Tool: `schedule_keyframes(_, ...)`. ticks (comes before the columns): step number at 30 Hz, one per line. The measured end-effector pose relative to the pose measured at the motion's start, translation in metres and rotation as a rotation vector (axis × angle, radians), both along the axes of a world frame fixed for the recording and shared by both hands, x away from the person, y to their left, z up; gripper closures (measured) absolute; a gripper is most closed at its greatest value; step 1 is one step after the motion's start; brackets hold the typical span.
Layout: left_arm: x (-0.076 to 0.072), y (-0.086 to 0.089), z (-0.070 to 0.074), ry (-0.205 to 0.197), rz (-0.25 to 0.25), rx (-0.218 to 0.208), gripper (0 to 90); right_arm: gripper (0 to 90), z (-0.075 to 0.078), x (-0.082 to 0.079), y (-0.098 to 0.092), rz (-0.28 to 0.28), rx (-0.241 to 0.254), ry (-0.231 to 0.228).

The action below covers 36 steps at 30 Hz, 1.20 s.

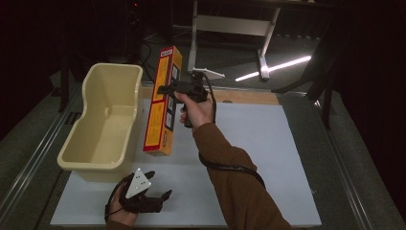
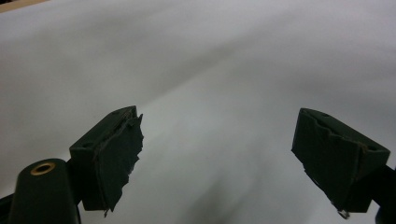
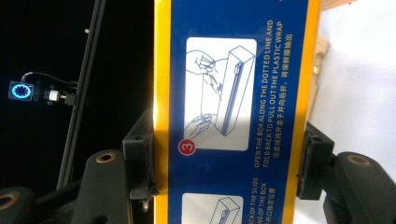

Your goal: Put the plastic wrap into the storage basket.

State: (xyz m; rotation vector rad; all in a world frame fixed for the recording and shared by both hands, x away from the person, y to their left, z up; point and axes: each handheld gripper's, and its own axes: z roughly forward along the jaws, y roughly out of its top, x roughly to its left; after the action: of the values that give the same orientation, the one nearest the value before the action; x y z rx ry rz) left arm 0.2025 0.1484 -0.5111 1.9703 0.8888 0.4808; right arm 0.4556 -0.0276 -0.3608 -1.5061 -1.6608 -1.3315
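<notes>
A long yellow and blue plastic wrap box (image 1: 163, 103) hangs tilted above the white mat, just right of the cream tub (image 1: 103, 120). My right gripper (image 1: 167, 89) is shut on the box near its upper half, jaws pressing both narrow sides. Up close, the box (image 3: 233, 93) shows blue printed instructions between the two pads (image 3: 140, 163). My left gripper (image 1: 155, 191) rests low at the front left of the mat, open, nothing between its fingers (image 2: 112, 158). White mat lies under the left gripper (image 2: 217, 154).
The white mat (image 1: 258, 143) covers most of the table, with a wooden strip (image 1: 249, 97) at its far edge. A metal frame leg (image 1: 263, 57) stands on the floor beyond the table. Metal rails (image 1: 28, 158) run along the table's left side.
</notes>
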Motion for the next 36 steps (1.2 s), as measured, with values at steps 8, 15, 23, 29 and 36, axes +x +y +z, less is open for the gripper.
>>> schedule_keyframes(8, 0.000, 0.000, 0.000, 0.000, 0.000, -0.009, 15.5, 39.0, 0.001, 0.002, 0.013, 0.002, 0.038, 0.020)
schedule_keyframes(15, -0.001, 0.001, 0.000, 0.000, 0.003, -0.014, 15.5, 38.9, -0.001, 0.002, 0.029, 0.018, 0.053, 0.033)
schedule_keyframes(23, -0.001, 0.001, 0.000, 0.000, 0.000, -0.013, 15.5, 38.9, -0.005, 0.000, 0.044, 0.025, 0.082, 0.047)
schedule_keyframes(29, -0.001, 0.001, 0.000, -0.002, 0.005, -0.020, 15.5, 38.8, -0.008, -0.001, 0.055, 0.036, 0.112, 0.070)
schedule_keyframes(36, -0.001, 0.003, 0.001, -0.006, 0.006, -0.026, 15.5, 38.8, -0.010, -0.002, 0.065, 0.045, 0.113, 0.075)
